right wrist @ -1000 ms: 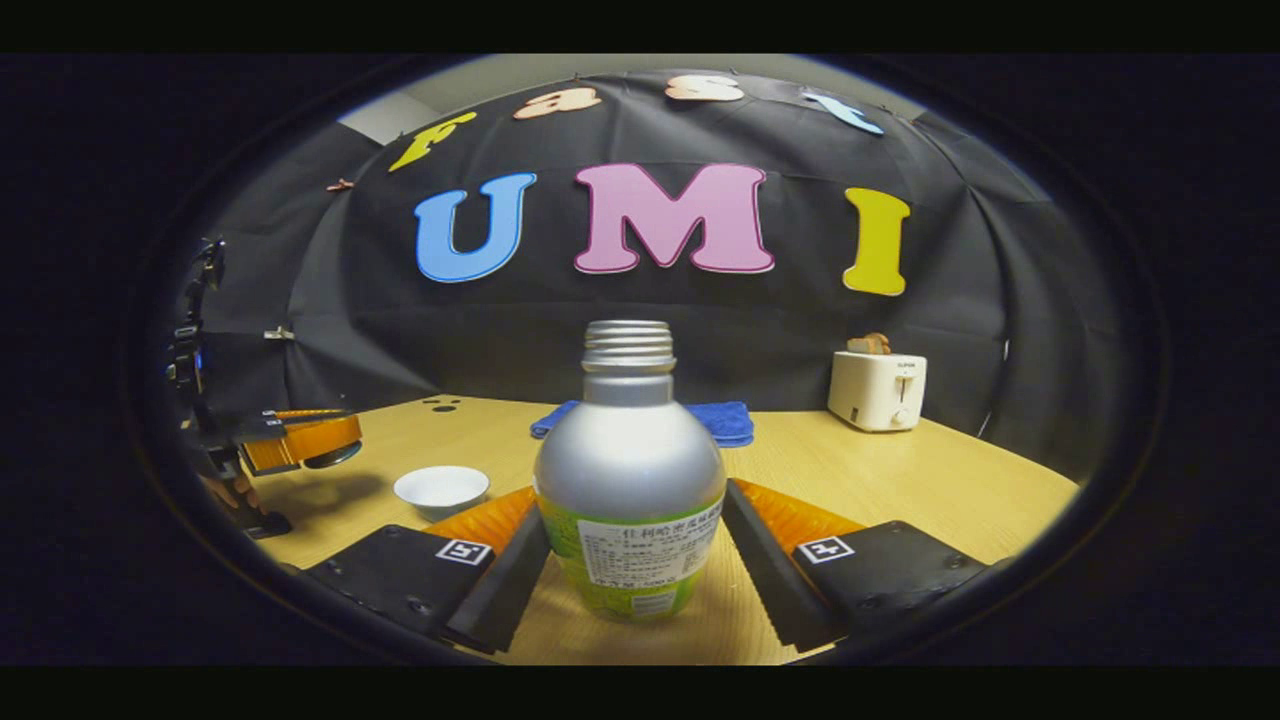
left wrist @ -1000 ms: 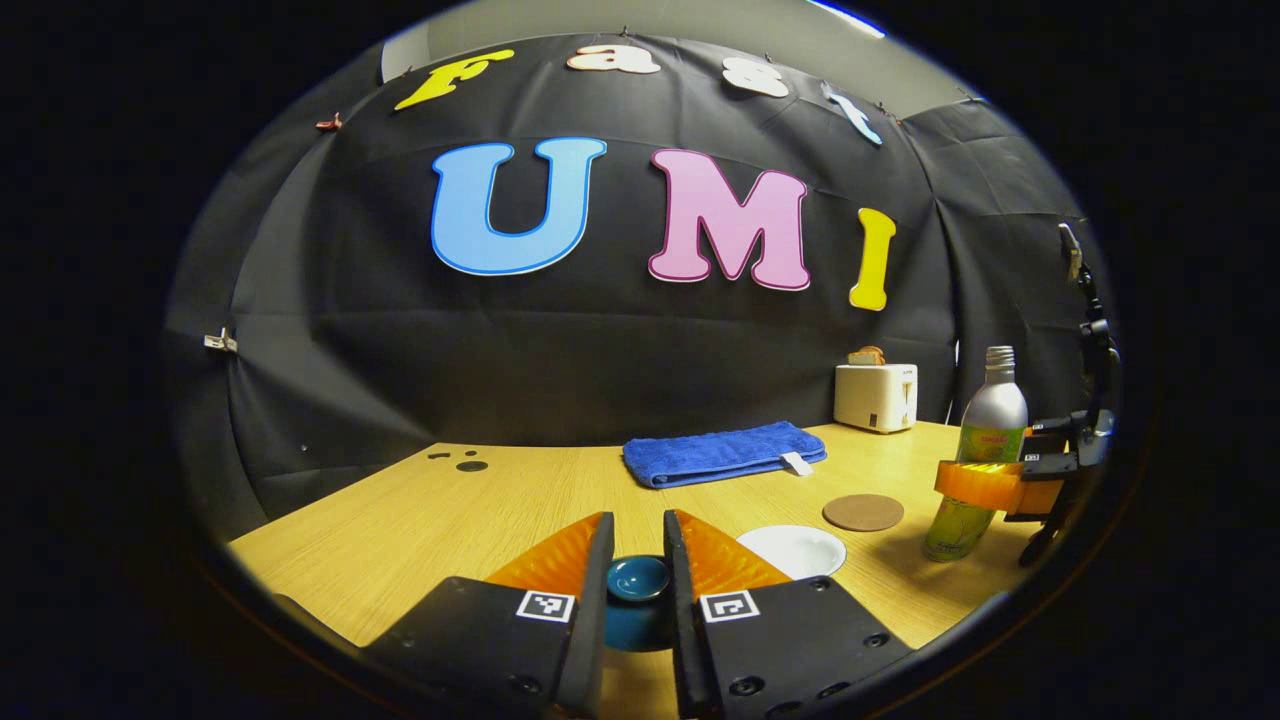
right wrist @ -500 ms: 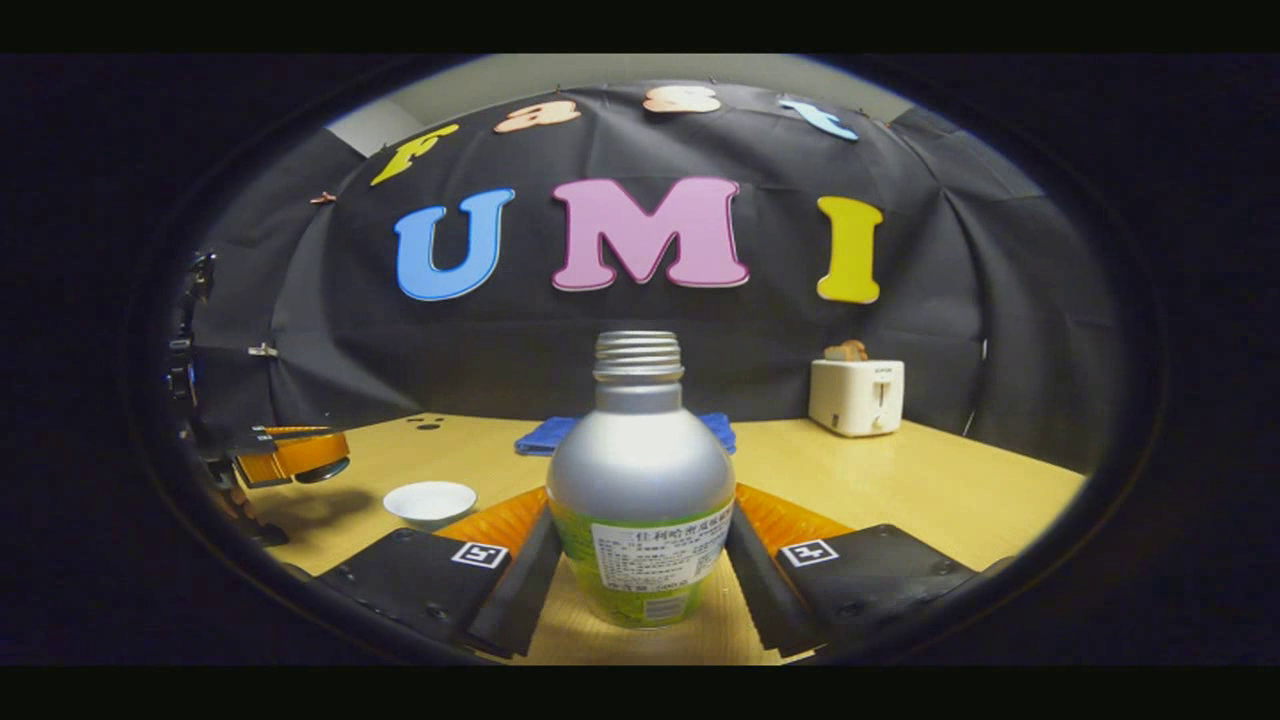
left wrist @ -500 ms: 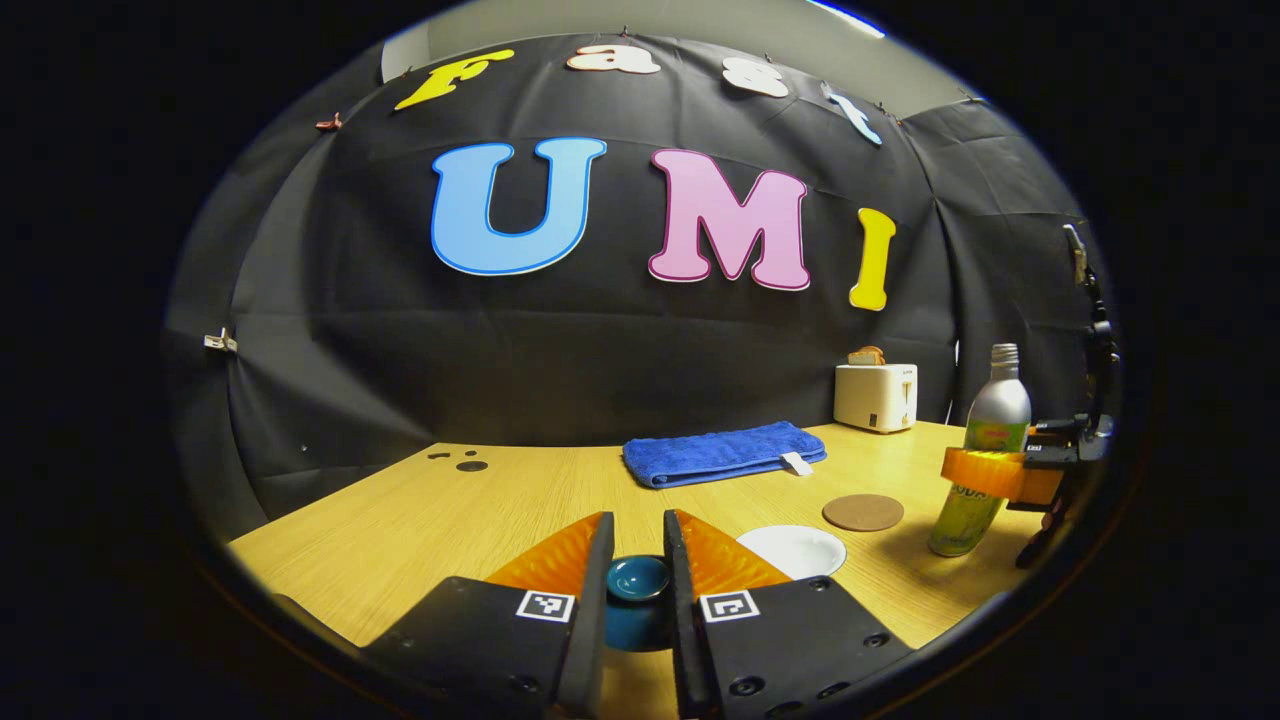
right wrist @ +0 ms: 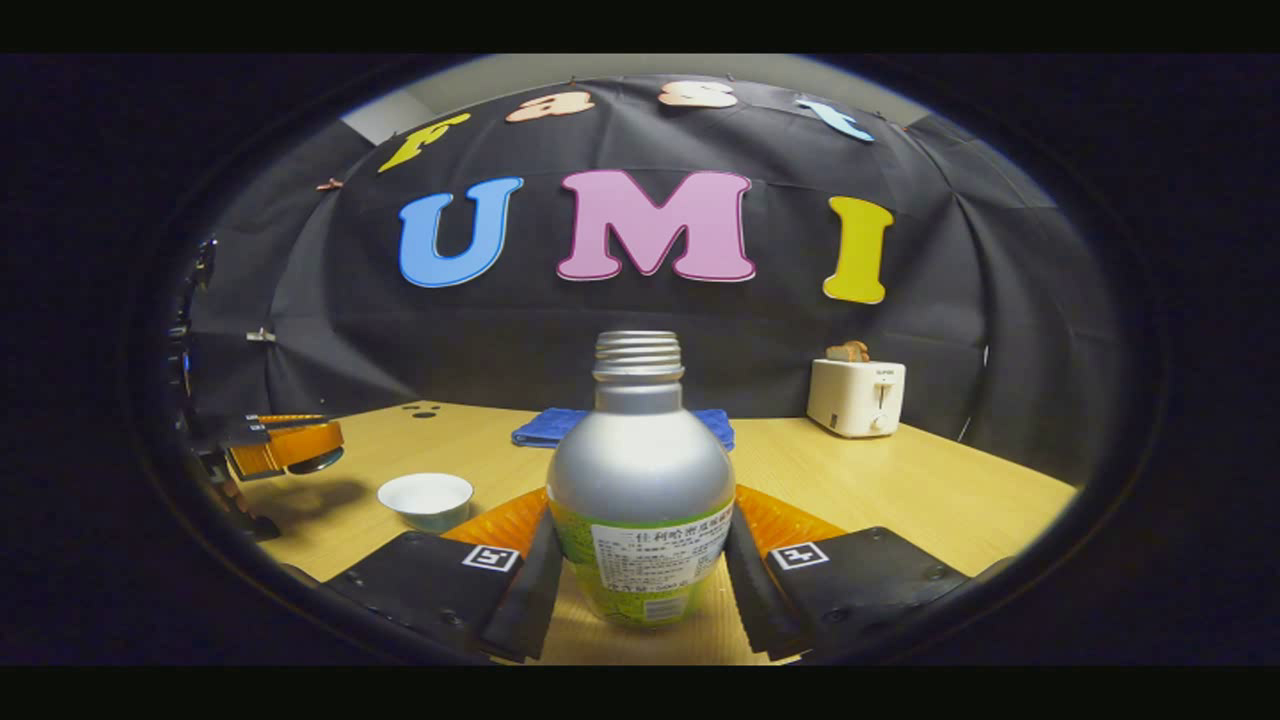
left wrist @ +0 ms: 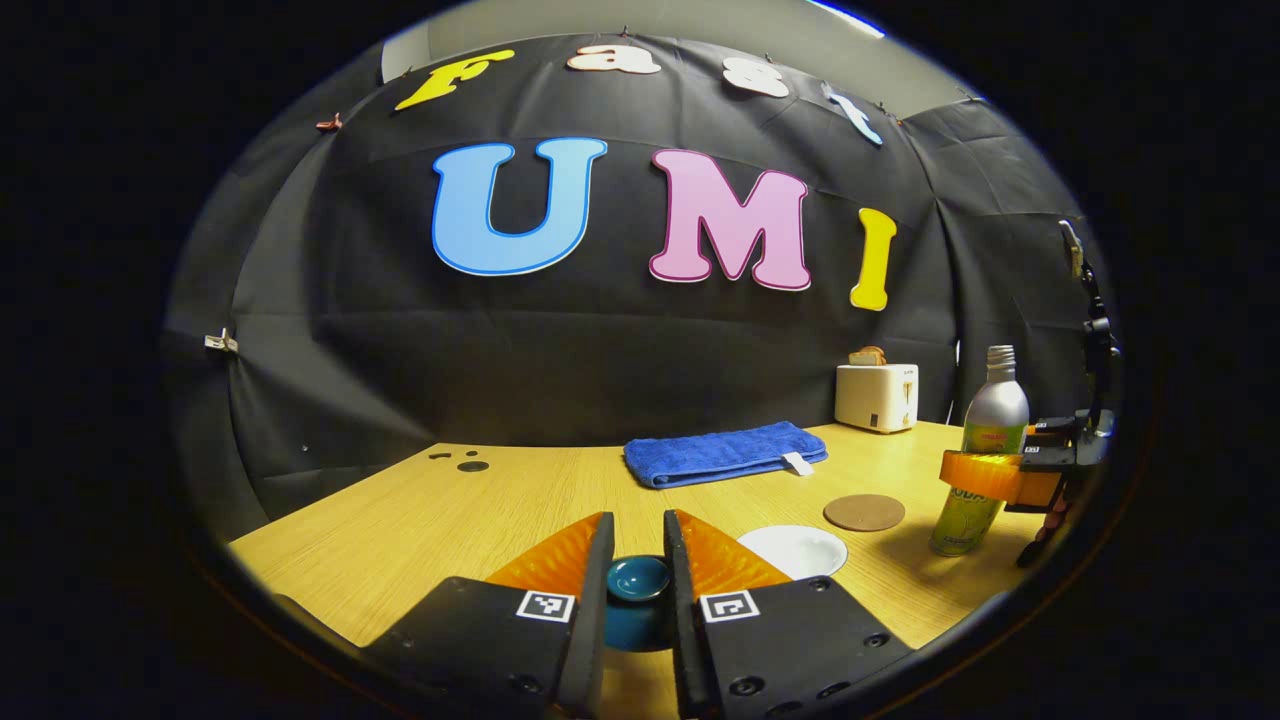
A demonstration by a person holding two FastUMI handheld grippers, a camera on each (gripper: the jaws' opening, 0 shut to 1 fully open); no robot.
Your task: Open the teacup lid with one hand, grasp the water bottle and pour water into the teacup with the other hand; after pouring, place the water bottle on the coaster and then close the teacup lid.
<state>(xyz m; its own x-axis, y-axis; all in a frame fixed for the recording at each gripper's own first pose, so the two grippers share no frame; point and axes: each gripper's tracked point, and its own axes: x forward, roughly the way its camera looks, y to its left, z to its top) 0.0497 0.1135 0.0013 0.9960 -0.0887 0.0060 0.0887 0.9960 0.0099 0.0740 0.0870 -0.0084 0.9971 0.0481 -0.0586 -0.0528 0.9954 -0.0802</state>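
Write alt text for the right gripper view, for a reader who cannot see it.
The right gripper clamps a silver, capless water bottle between its two fingers, upright over a wooden table. Left of it sits an open white teacup; the left gripper holds the lid farther left. A blue towel and toaster stand behind.

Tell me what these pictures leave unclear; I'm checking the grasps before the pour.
- Lid, left gripper view: the left gripper's own fingers hide its sides and underside.
- Water bottle, right gripper view: its base and the table under it are cut off low in the view, so lifted or standing is unclear.
- Teacup, right gripper view: too small to see inside.
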